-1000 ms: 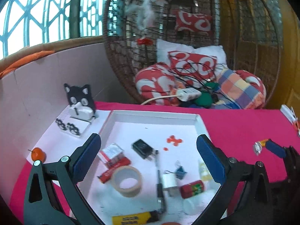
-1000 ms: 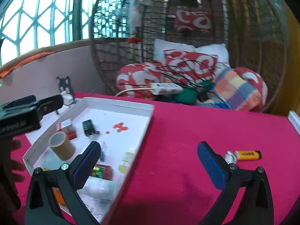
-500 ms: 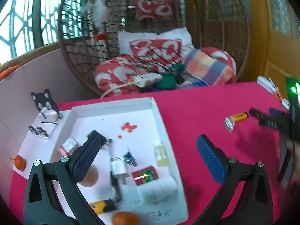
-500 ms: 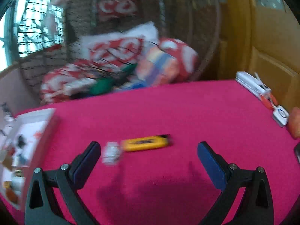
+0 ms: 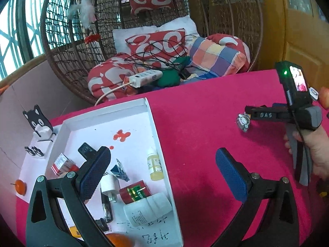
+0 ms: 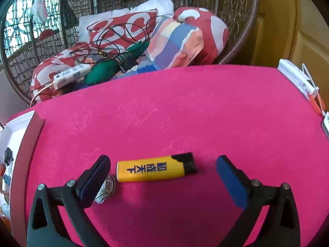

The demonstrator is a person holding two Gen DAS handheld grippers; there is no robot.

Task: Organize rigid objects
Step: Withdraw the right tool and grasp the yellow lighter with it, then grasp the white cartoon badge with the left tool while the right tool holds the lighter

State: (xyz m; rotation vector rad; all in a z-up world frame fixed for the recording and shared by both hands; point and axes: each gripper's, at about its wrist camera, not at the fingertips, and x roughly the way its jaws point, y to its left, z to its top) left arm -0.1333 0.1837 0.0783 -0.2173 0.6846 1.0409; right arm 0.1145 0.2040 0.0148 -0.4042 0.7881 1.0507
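A yellow lighter (image 6: 156, 171) with a black cap lies flat on the pink table, crosswise between the open fingers of my right gripper (image 6: 163, 177), which is low over it. A small shiny foil piece (image 6: 107, 187) lies beside the left finger; it also shows in the left wrist view (image 5: 243, 121). My left gripper (image 5: 162, 175) is open and empty, above the right rim of the white tray (image 5: 158, 135). The tray holds several small items: a dropper bottle (image 5: 154, 163), a red battery pack (image 5: 134, 192), a white pill bottle (image 5: 147, 209).
My right gripper's body with its lit screen (image 5: 296, 94) is at the far right of the left wrist view. A wicker chair (image 5: 144, 30) full of cushions stands behind the table. A white stapler-like item (image 6: 298, 80) lies at the table's right edge. A cat-shaped stand (image 5: 38, 121) is left of the tray.
My right gripper swung right from the tray and came down around the yellow lighter. My left gripper turned right, from over the tray's middle to its right rim.
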